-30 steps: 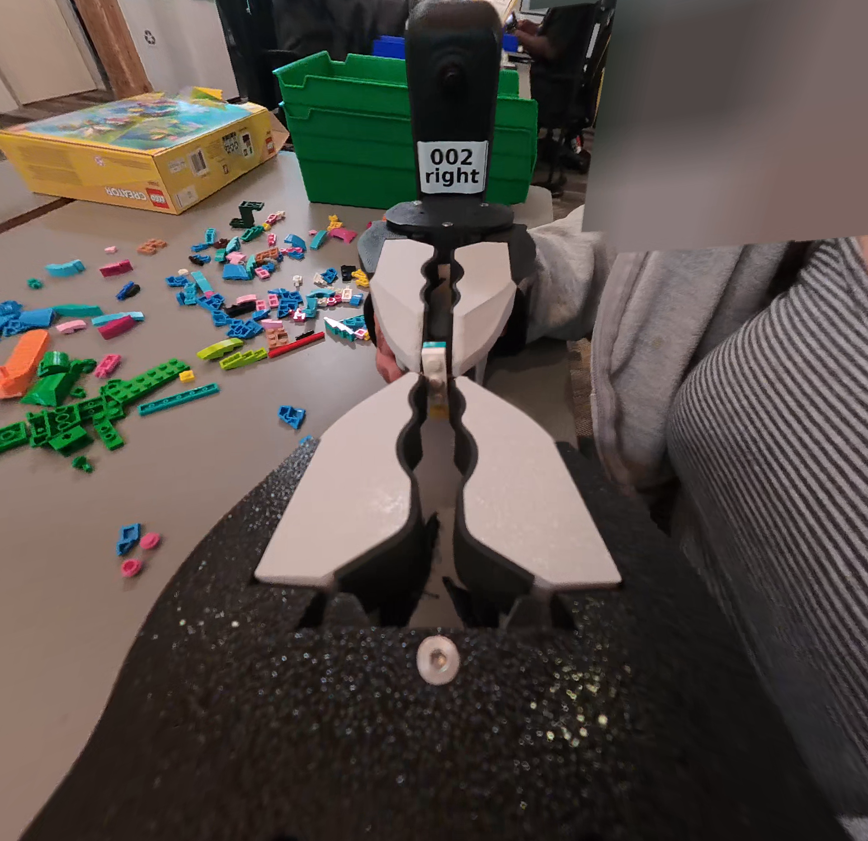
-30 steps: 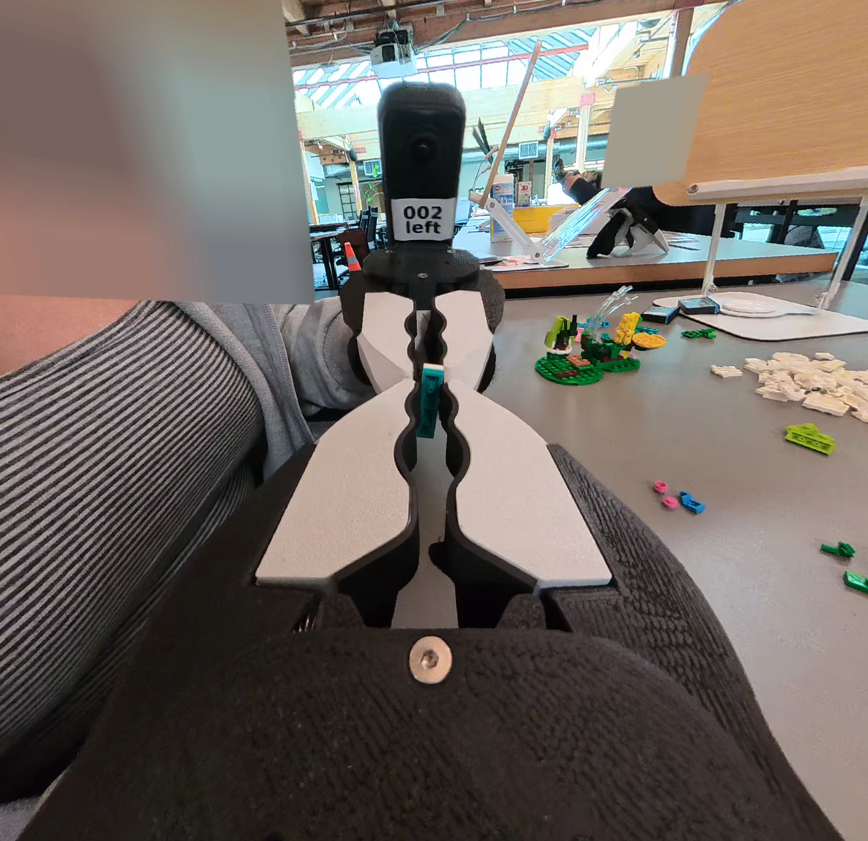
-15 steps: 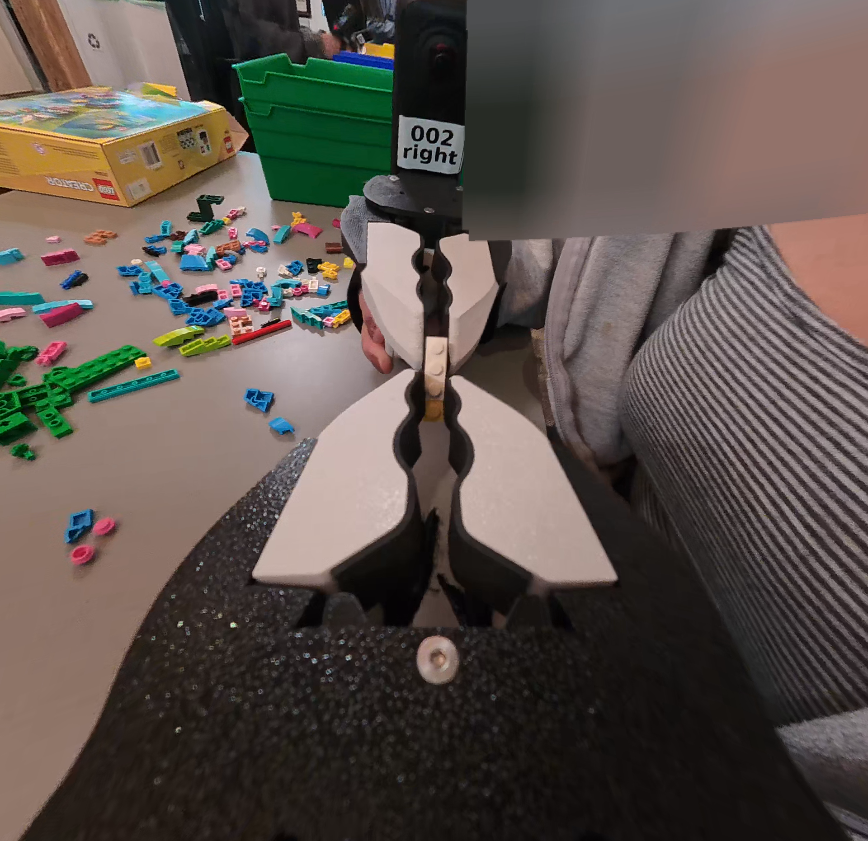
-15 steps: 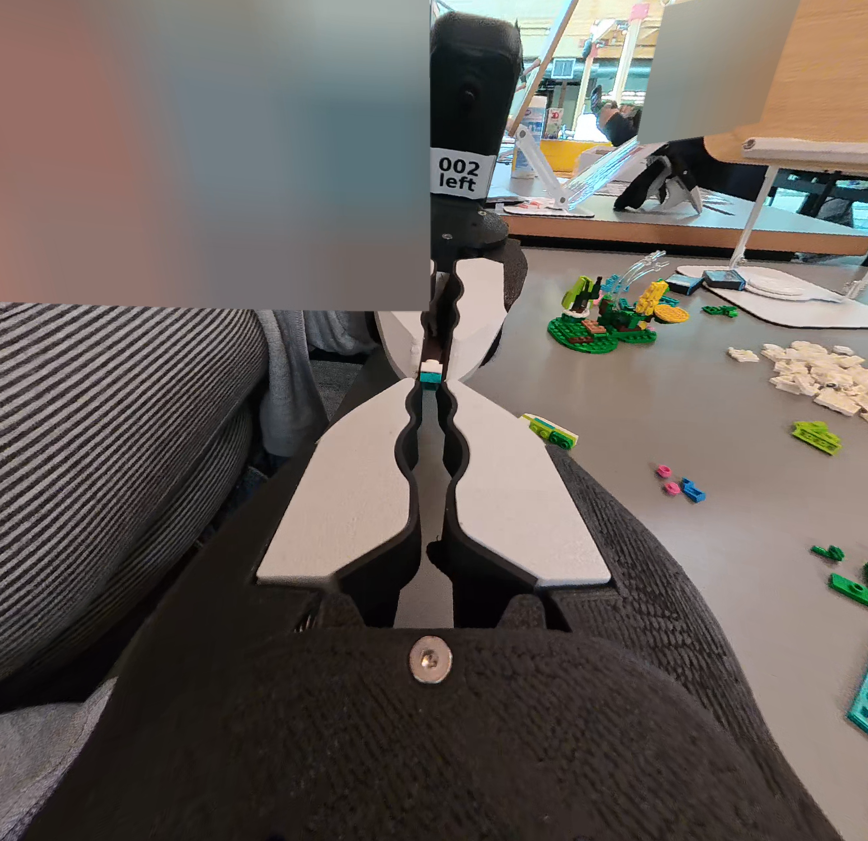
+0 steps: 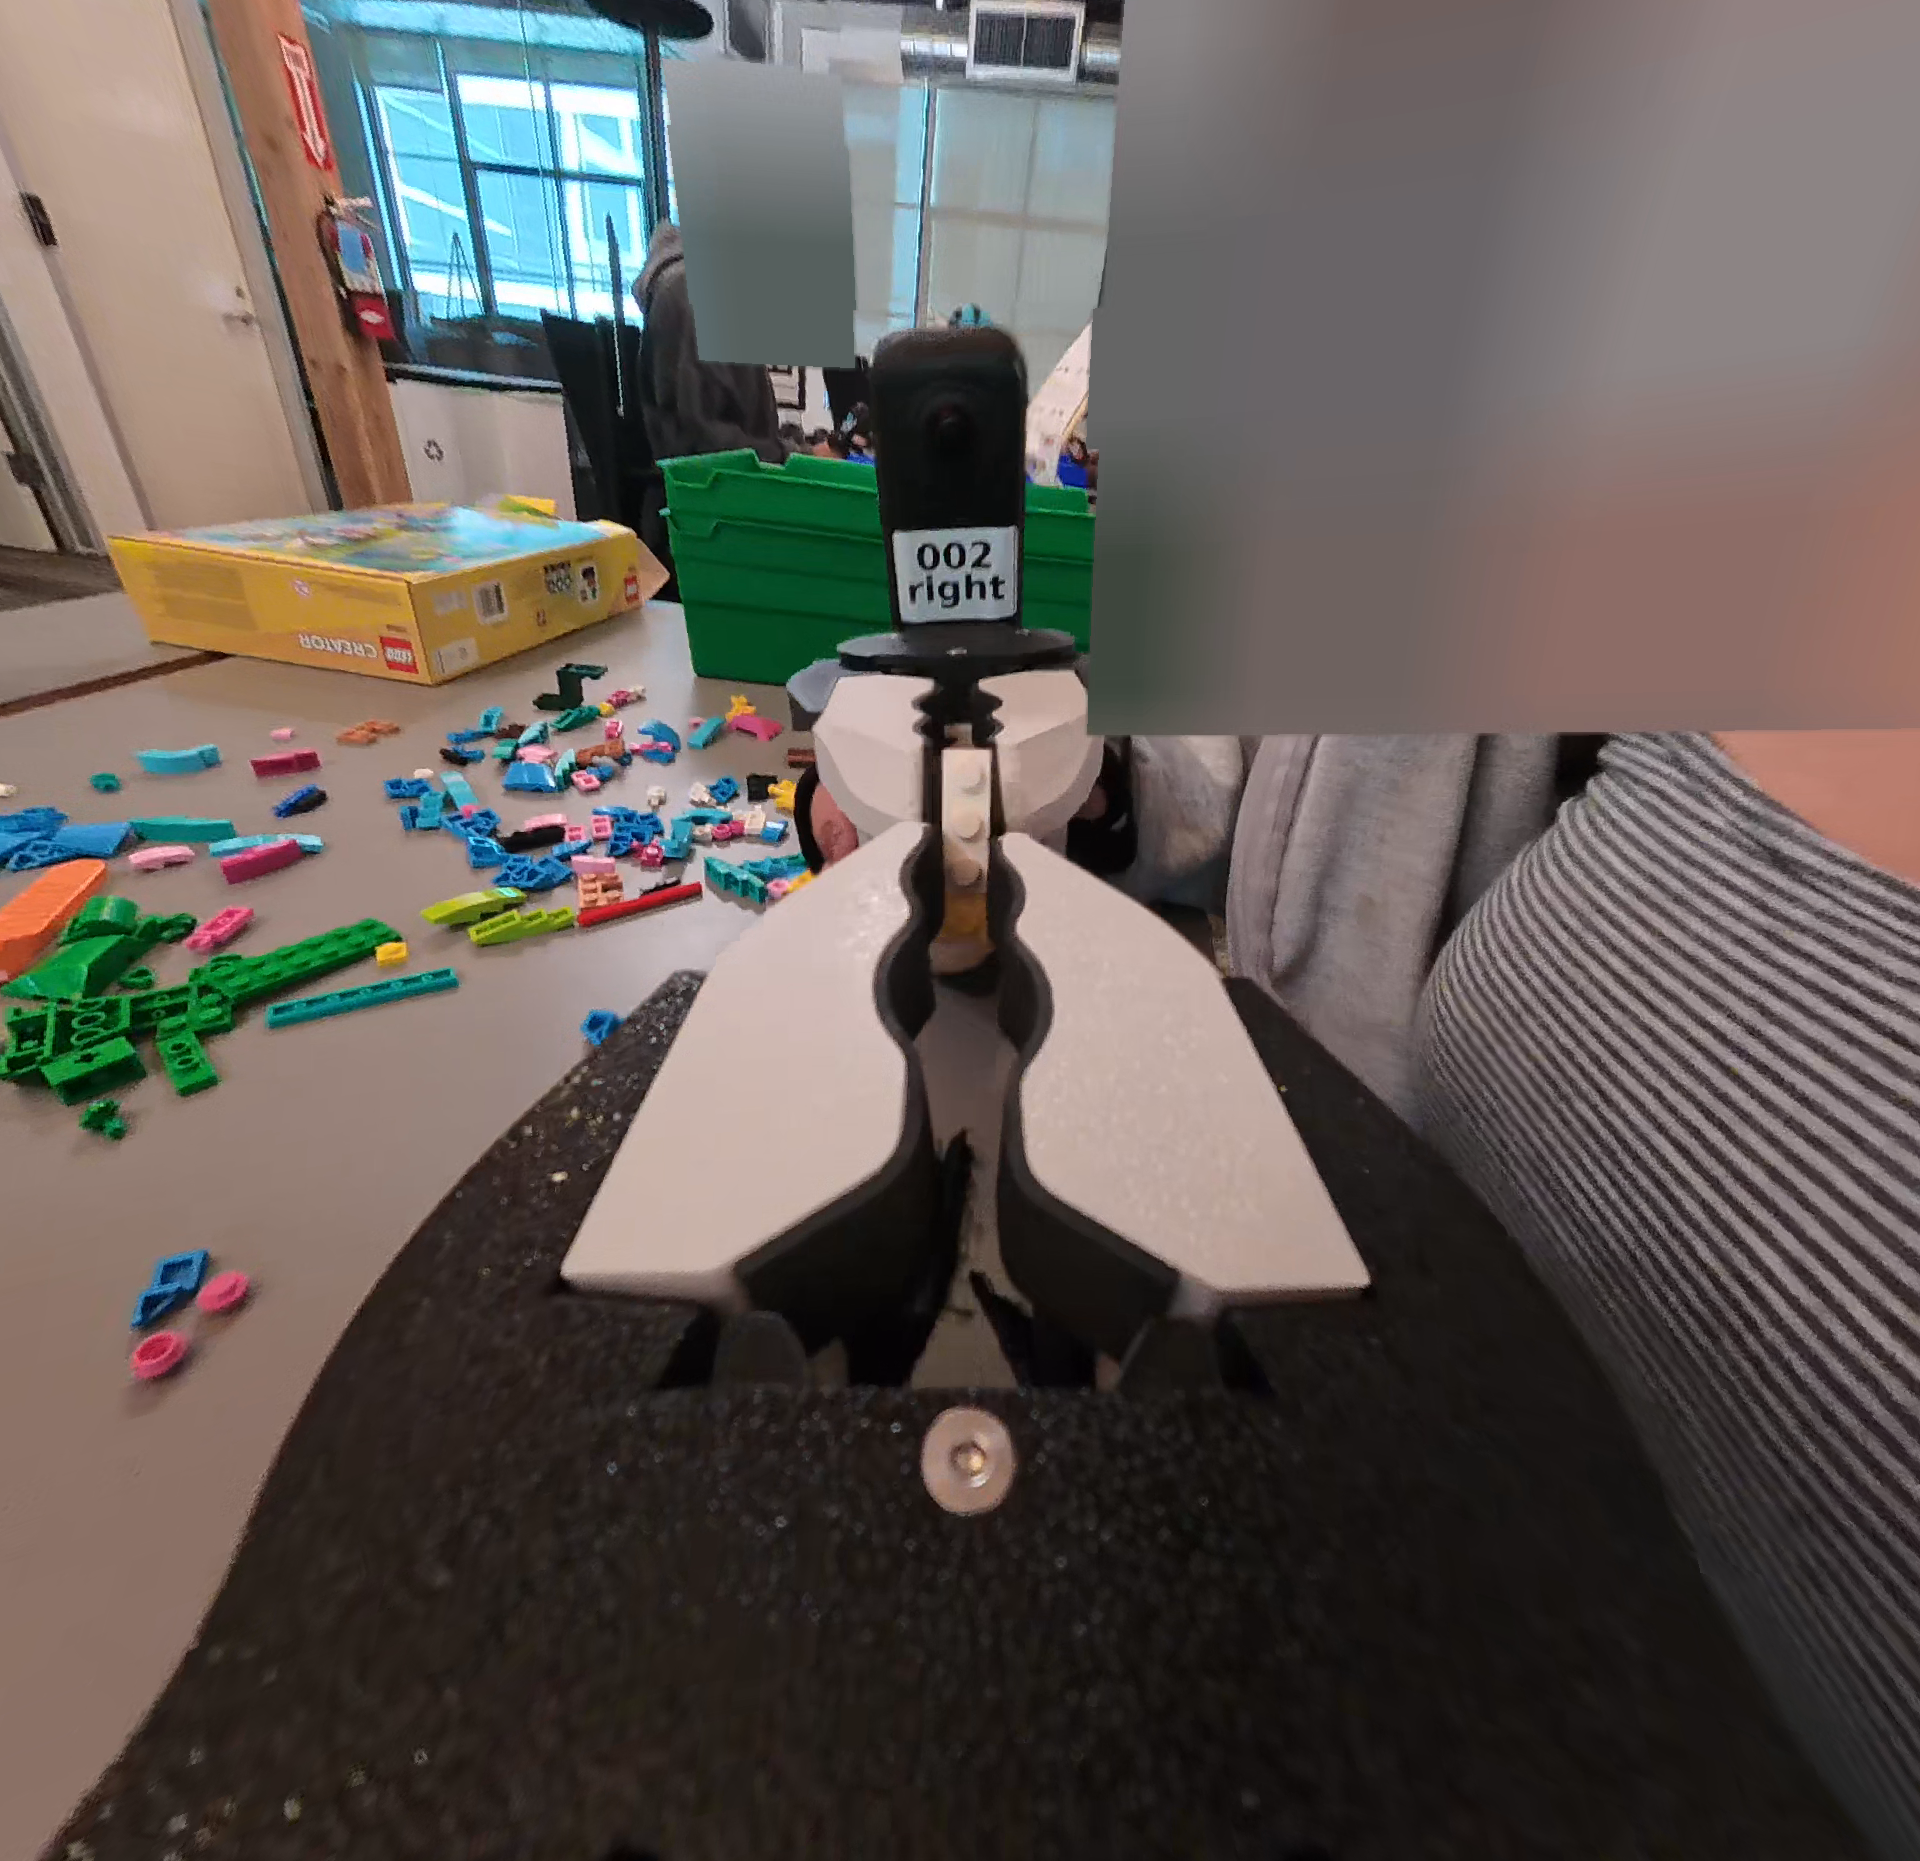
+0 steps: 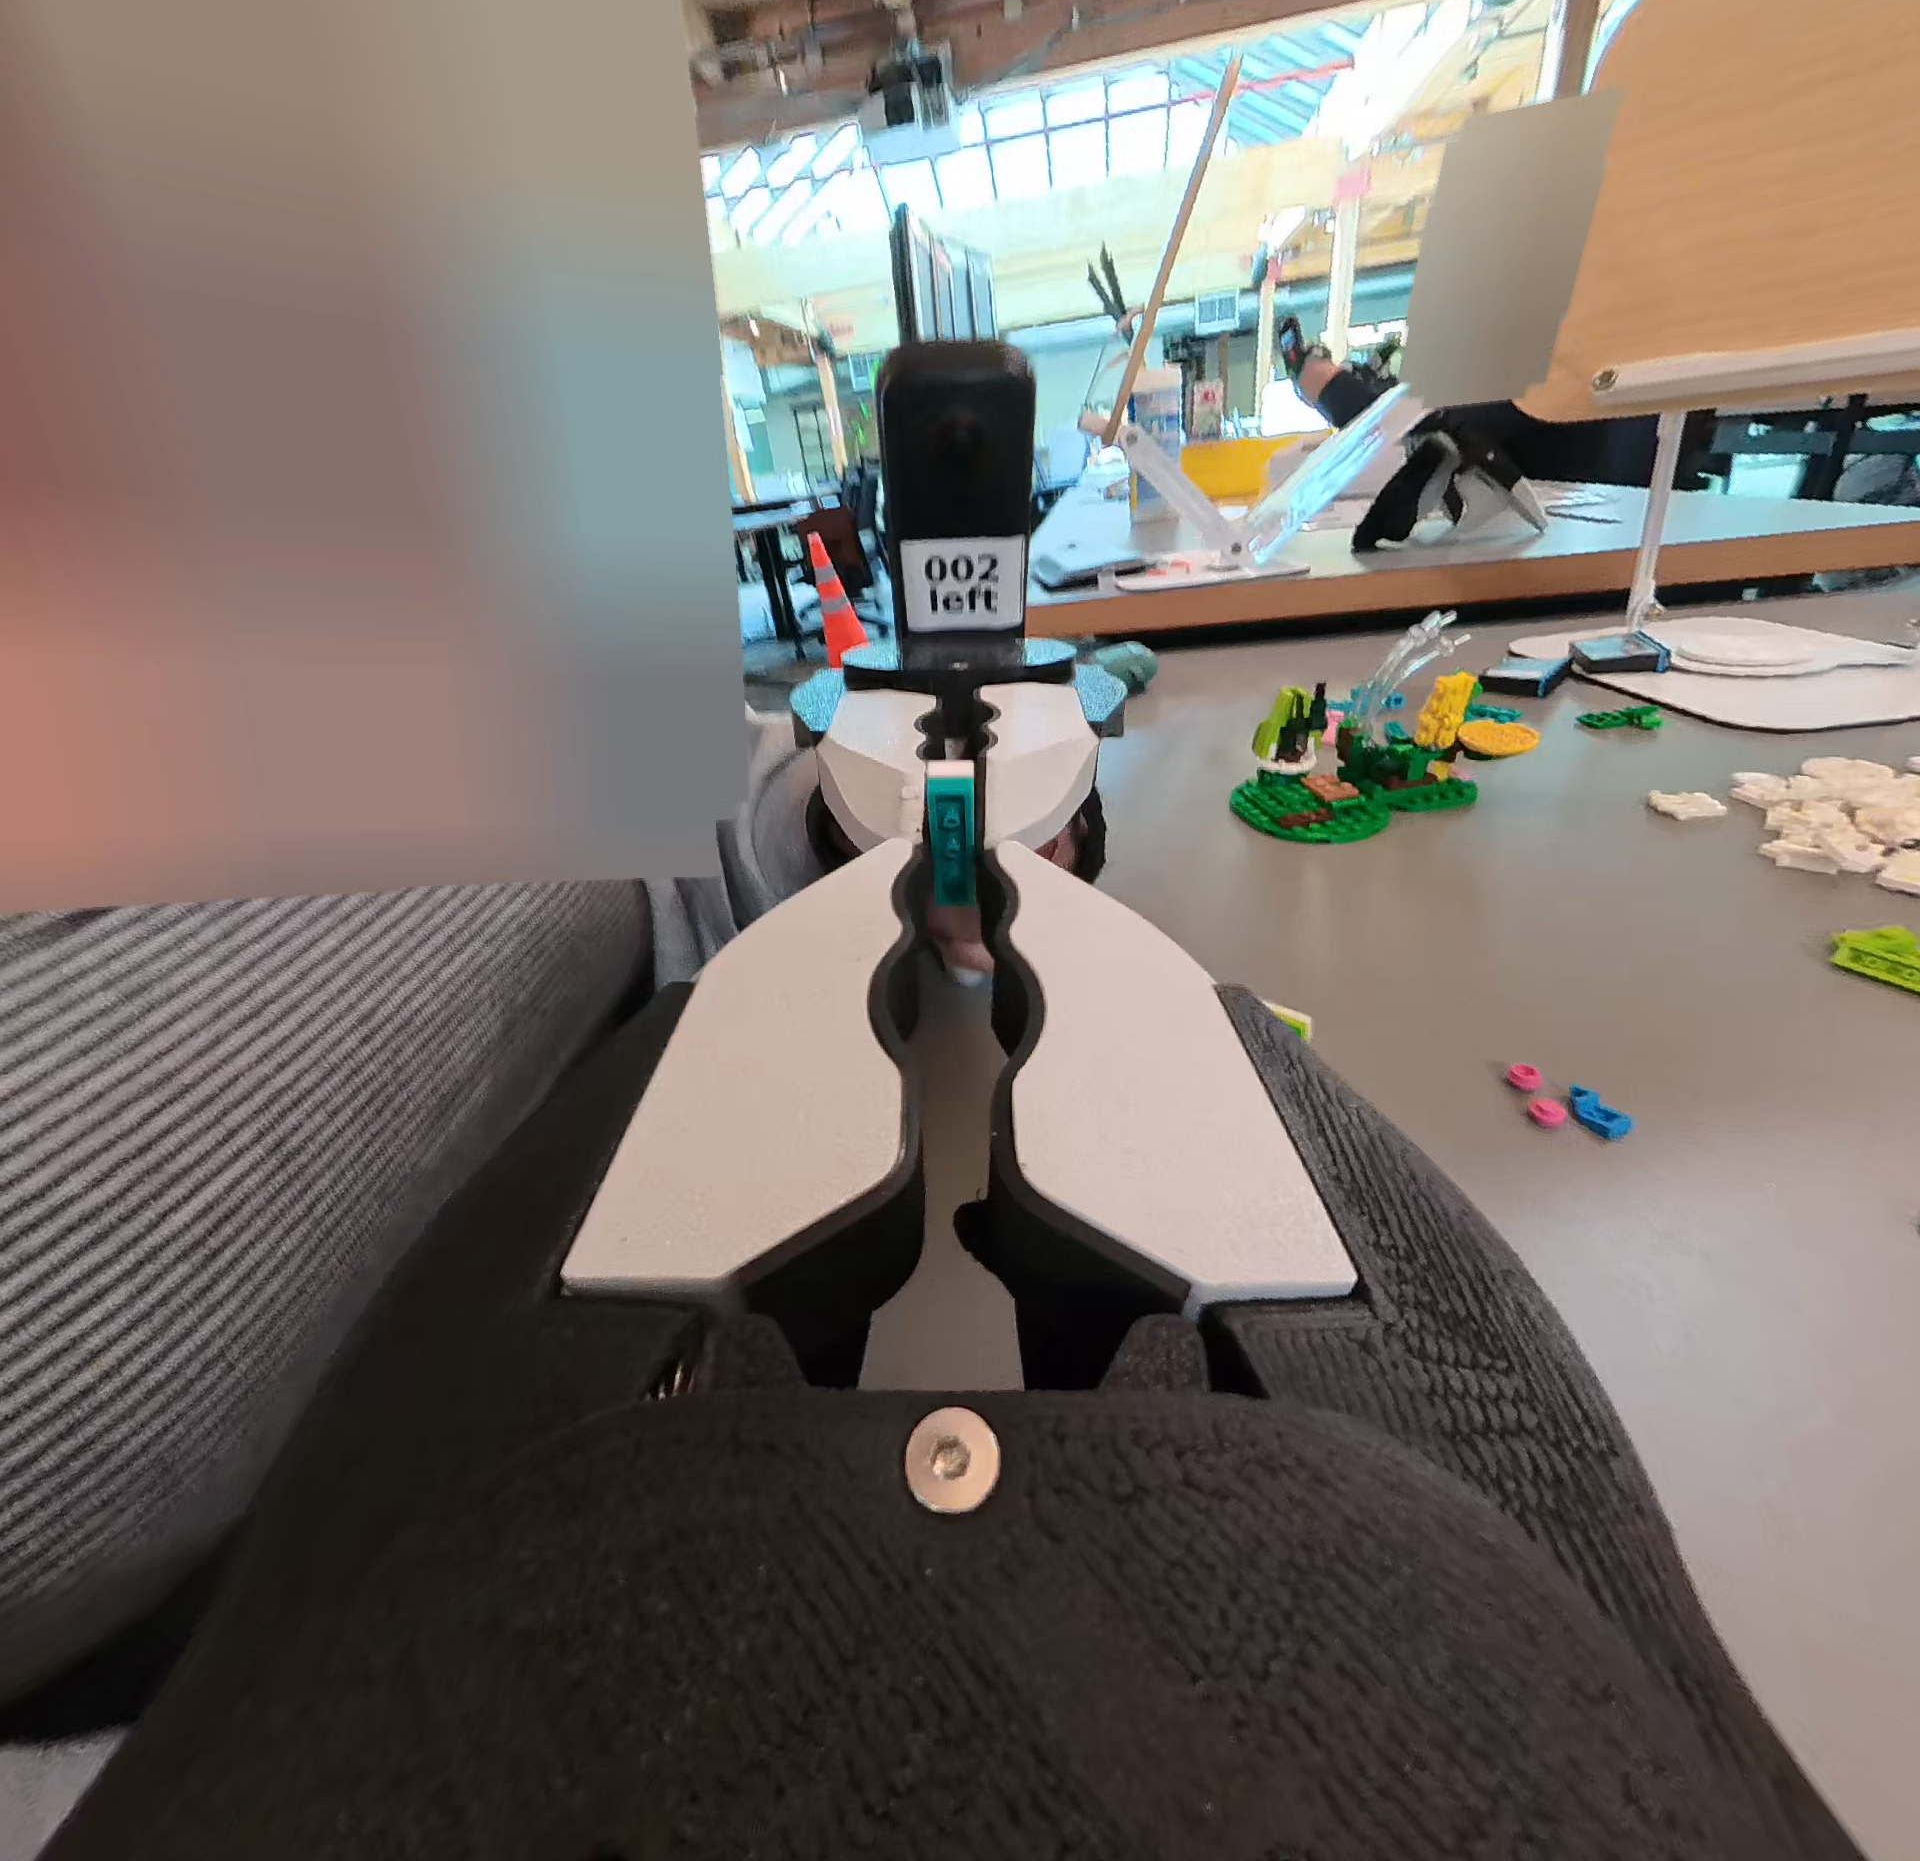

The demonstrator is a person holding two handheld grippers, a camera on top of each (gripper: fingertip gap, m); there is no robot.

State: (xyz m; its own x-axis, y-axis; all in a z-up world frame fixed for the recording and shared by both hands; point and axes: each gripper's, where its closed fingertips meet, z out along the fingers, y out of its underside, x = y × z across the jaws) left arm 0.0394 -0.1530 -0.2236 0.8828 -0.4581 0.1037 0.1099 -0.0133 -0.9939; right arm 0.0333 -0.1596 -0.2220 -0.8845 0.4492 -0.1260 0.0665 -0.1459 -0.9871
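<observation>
My two grippers face each other tip to tip above the table edge, with a small brick stack between them. In the left wrist view it shows as a white studded plate (image 5: 964, 803) with a yellow bit at its lower end. In the right wrist view it shows as a teal plate's underside (image 6: 951, 835) with a white edge on top. My left gripper (image 5: 961, 866) is shut on the near end of the stack. My right gripper (image 6: 951, 866) is shut on the other end. Each gripper also shows in the other's view: the right (image 5: 958, 762), the left (image 6: 951, 762).
Many loose coloured bricks (image 5: 582, 814) and green plates (image 5: 156, 1011) lie on the grey table, with a yellow box (image 5: 384, 585) and green bins (image 5: 790, 564) behind. A small green build (image 6: 1361, 772) and white pieces (image 6: 1829, 814) lie to the right. A person in a striped top (image 5: 1662, 1136) is close by. Less than 4 cm separates the two grippers' tips. The small green build (image 6: 1361, 772) is about 30 centimeters from both grippers' fingertips.
Both grippers stayed tip to tip and tilted upward together. The stack turned from end-on to face-on between the tips, and the right fingers stand slightly wider around it.
</observation>
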